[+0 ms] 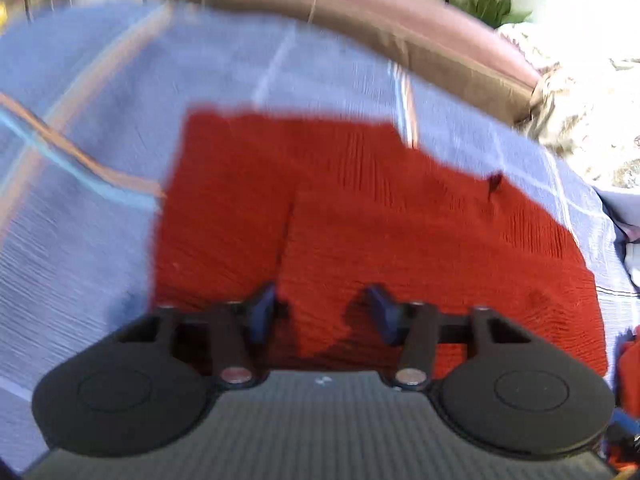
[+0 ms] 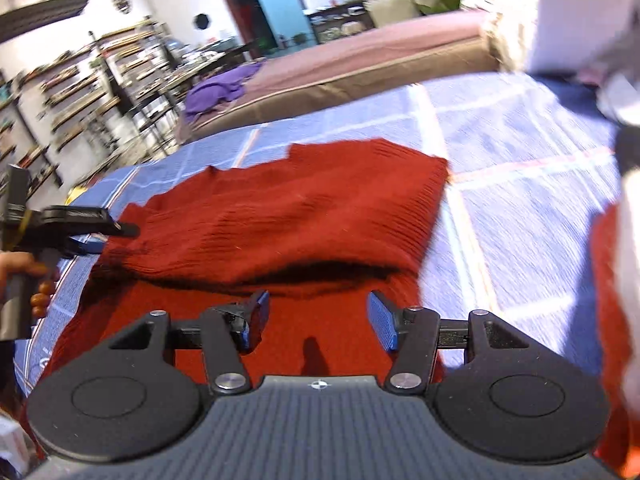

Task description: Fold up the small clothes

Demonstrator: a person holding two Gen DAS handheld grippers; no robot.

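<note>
A red knitted garment (image 1: 360, 216) lies partly folded on the blue checked bedspread (image 1: 80, 240). My left gripper (image 1: 322, 308) is open just above the garment's near edge, with nothing between its blue pads. In the right wrist view the same red garment (image 2: 288, 216) shows a folded upper layer over a lower layer. My right gripper (image 2: 316, 316) is open and empty over the lower layer. The left gripper (image 2: 100, 236) shows at the garment's left end, touching its edge.
A brown and pink bed (image 2: 360, 60) stands beyond the bedspread, with a purple cloth (image 2: 220, 88) on it. Shelves (image 2: 80, 92) line the far left wall. More red cloth (image 2: 612, 280) lies at the right edge. A plant (image 1: 488, 4) stands at the back right.
</note>
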